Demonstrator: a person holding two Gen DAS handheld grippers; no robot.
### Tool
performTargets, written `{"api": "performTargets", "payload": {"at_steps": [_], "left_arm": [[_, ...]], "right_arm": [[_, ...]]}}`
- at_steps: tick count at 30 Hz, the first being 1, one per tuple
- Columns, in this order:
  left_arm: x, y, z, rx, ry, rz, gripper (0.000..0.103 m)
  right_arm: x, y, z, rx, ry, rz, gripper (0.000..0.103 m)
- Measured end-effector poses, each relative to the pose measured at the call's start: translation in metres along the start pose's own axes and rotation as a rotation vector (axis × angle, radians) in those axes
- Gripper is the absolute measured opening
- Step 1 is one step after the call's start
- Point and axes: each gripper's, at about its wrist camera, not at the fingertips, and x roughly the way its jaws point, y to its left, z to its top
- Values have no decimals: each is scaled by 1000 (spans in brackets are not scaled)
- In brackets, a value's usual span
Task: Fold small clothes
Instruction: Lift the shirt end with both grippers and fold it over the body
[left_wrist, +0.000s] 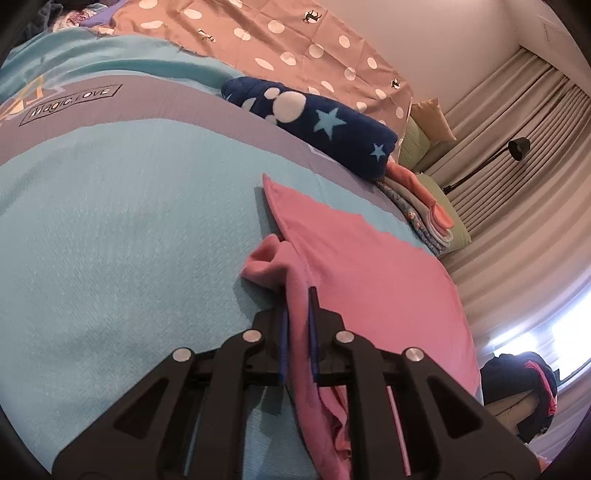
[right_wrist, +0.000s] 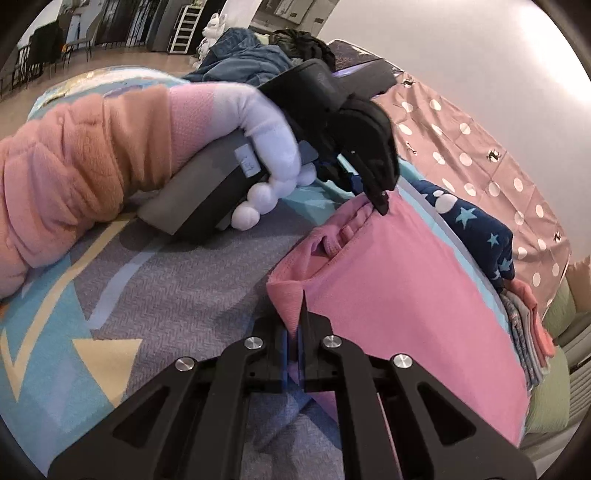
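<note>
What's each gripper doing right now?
Left gripper: shut on the pink garment.
Right gripper: shut on the pink garment's corner.

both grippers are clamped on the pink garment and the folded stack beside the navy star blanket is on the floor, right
Not quite. Both the left gripper and right gripper do clamp the pink garment, but the folded stack sits on the bed beside the navy star blanket, as the left wrist view shows.

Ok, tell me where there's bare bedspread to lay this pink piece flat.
Free: the blue bedspread left of the pink garment, up to the grey band. Crowded: the far edge, with the navy star blanket and folded stack.
</note>
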Motion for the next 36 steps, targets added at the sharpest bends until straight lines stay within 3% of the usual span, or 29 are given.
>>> {"api": "performTargets", "payload": {"at_steps": [6,10,13,26,31,36], "left_arm": [[-3,-5,0,19,-22,-1,9],[2,-2,0,4,-6,11,11],[3,2,0,-15,-2,3,15],[5,9,1,-47,10,-32,15],[10,0,5,-25,7,-3,11],[12,-21,7,30,-8,74,10]], "right_arm": [[-24,-32,-1,218,-83,73,3],[-26,-48,-5,308,-81,108,3],[-24,-49,-7,320,-75,122,3],[-17,-55,-10,349,-75,173,3],[-18,-57,-10,366,-79,189,3],[-28,-61,-11,388,-105,183,3]]}}
